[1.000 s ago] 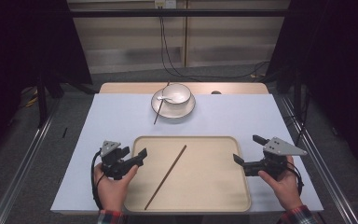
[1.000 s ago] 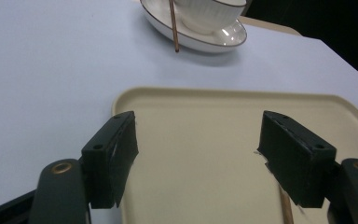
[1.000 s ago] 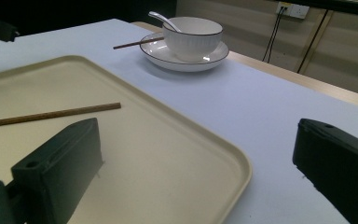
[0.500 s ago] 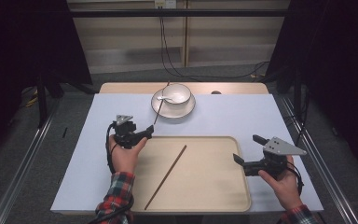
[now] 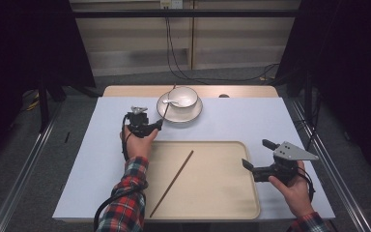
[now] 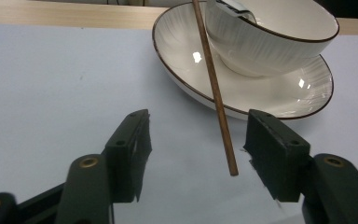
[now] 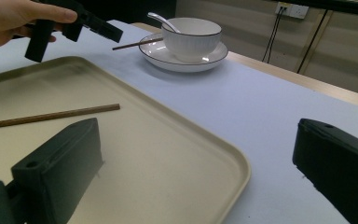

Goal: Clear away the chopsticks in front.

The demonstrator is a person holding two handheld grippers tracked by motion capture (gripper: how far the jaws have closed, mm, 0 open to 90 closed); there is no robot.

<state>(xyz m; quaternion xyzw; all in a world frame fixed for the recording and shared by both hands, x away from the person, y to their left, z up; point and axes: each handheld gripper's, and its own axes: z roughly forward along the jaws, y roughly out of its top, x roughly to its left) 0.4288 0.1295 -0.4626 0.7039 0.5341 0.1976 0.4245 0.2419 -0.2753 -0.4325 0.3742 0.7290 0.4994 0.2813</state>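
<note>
A brown chopstick (image 5: 166,108) leans on the rim of a white plate (image 5: 193,115), its near end overhanging the table. My left gripper (image 5: 158,124) is open right at that end. In the left gripper view the chopstick (image 6: 214,88) tip sits between the jaws, close to the right one and untouched. A white bowl (image 5: 183,95) with a spoon (image 5: 170,102) stands on the plate. A second chopstick (image 5: 171,183) lies slantwise in the beige tray (image 5: 222,193). My right gripper (image 5: 257,153) hangs open over the tray's right edge, holding nothing.
A pale blue mat (image 5: 87,159) covers the table, with a wooden strip (image 5: 251,91) along the far edge. Cables (image 5: 174,53) hang down behind the table. Dark rails (image 5: 24,164) run along both sides.
My left gripper has moved forward from the tray's left edge to the near end of the chopstick on the plate. The right gripper has stayed still.
</note>
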